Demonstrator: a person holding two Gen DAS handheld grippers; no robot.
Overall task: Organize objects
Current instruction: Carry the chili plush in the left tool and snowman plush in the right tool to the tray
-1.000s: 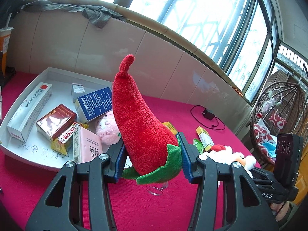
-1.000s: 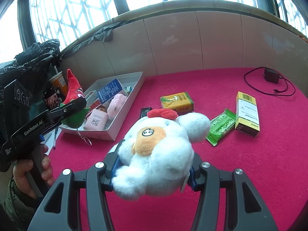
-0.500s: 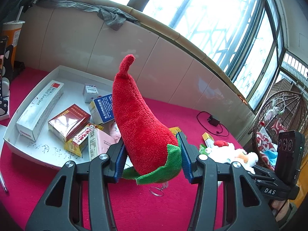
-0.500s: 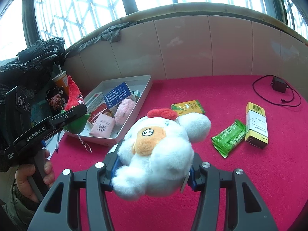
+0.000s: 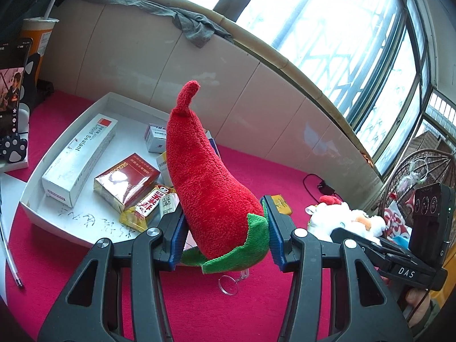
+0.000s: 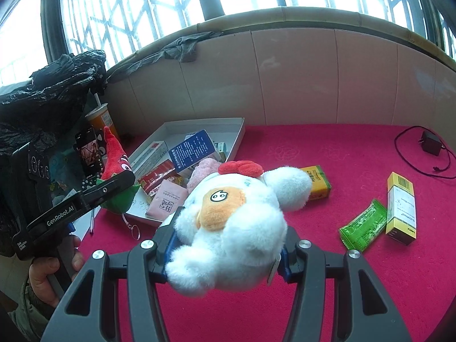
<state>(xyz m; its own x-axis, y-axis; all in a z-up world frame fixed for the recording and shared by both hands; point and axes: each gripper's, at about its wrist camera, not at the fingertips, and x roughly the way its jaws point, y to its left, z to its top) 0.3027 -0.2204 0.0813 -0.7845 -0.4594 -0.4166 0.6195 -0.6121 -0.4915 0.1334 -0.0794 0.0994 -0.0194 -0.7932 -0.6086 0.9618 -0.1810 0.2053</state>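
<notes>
Plush chili (image 5: 211,196) sits pinched in my left gripper (image 5: 223,236), centre frame, just before the tray (image 5: 85,119) at left; my right gripper (image 6: 228,252) squeezes the plush chick (image 6: 233,222). Carry step; next, I judge, a release over the tray's bare patch.

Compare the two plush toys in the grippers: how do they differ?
The chili plush is red with a green cap, long and tapered, tip up; the chicken plush is white, round and fluffy. The chili dangles a key ring; none shows on the chicken. Shared: each is clamped, in left gripper and right gripper.
</notes>
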